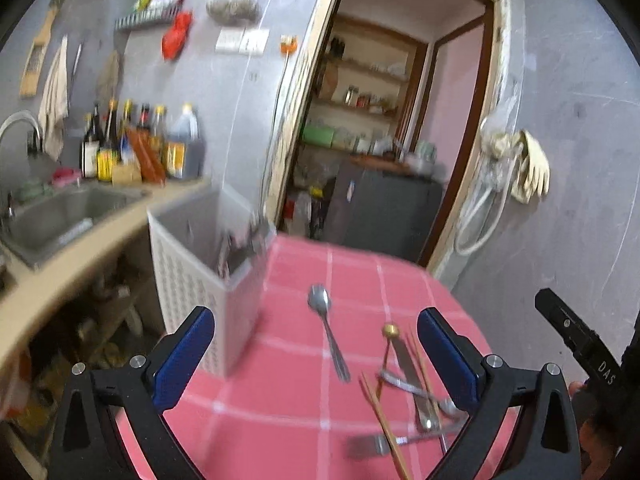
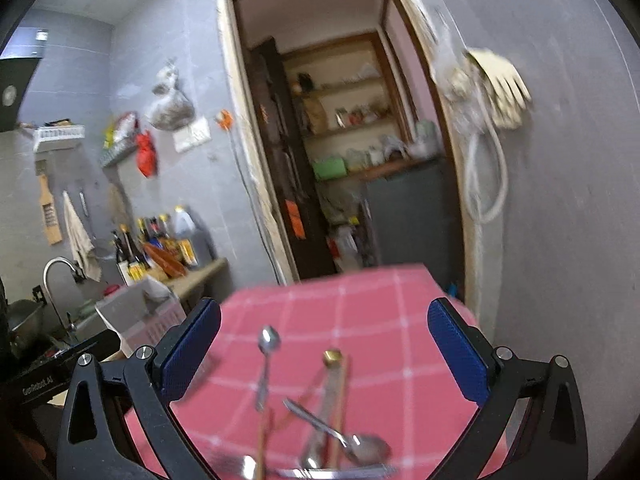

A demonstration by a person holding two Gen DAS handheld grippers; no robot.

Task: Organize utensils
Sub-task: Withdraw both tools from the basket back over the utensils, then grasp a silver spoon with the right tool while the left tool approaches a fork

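Note:
A steel spoon point(image 1: 326, 328) lies alone on the pink checked table point(image 1: 304, 400). To its right is a loose pile of utensils point(image 1: 416, 404): spoons, a fork, wooden chopsticks and a gold-tipped piece. A white perforated utensil basket point(image 1: 200, 264) stands at the table's left edge with some cutlery in it. My left gripper point(image 1: 316, 352) is open and empty above the table. My right gripper point(image 2: 324, 352) is open and empty over the same pile point(image 2: 332, 432), with the lone spoon point(image 2: 267, 360) to the left. The basket point(image 2: 136, 320) shows at left there.
A counter with a steel sink point(image 1: 60, 216) and several bottles point(image 1: 140, 148) runs along the left. An open doorway point(image 1: 384, 140) to a pantry lies behind the table. Gloves and a hose point(image 1: 516, 168) hang on the right wall.

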